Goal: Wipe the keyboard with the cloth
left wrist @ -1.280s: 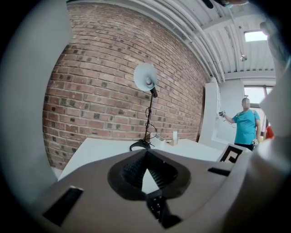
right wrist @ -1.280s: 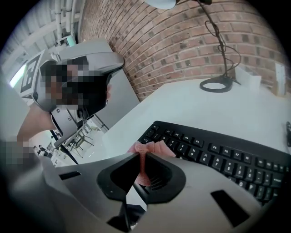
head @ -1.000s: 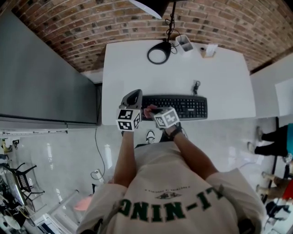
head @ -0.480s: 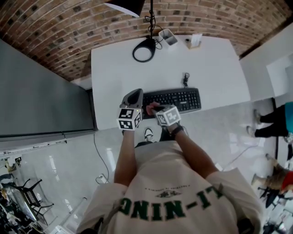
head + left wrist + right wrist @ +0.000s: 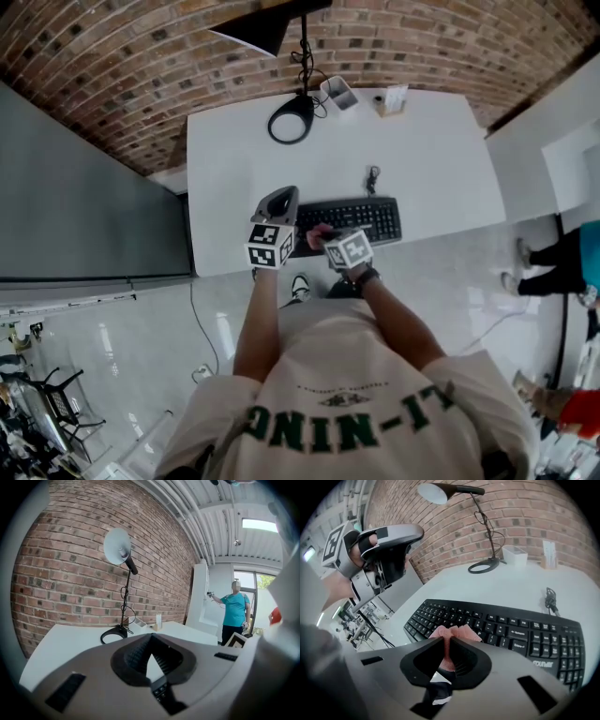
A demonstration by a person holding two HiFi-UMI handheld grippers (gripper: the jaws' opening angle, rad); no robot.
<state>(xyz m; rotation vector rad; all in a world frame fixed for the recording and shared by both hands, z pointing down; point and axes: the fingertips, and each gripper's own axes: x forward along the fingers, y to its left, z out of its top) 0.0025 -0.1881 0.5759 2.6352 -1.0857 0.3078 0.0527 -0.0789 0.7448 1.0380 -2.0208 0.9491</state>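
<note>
**With the cloth clamped, start the wipe at the left keys**

Since my right gripper [image 5: 446, 644] is clenched on the small crumpled pink cloth [image 5: 457, 632], and the wad sits over the left end of the black full-size keyboard [image 5: 511, 625] on the white surface [image 5: 244, 150], I'd press lightly and sweep row by row toward the numpad. Cloth goes flat on the keycaps and the jaws stay clear of them. I can't confirm contact yet.

Right forearm reaches forward, with the gripper tilted down at the keys. Left gripper [image 5: 150, 639] is closed on nothing and raised just beside the keyboard's left end. My call is that it could steady the board.
</note>
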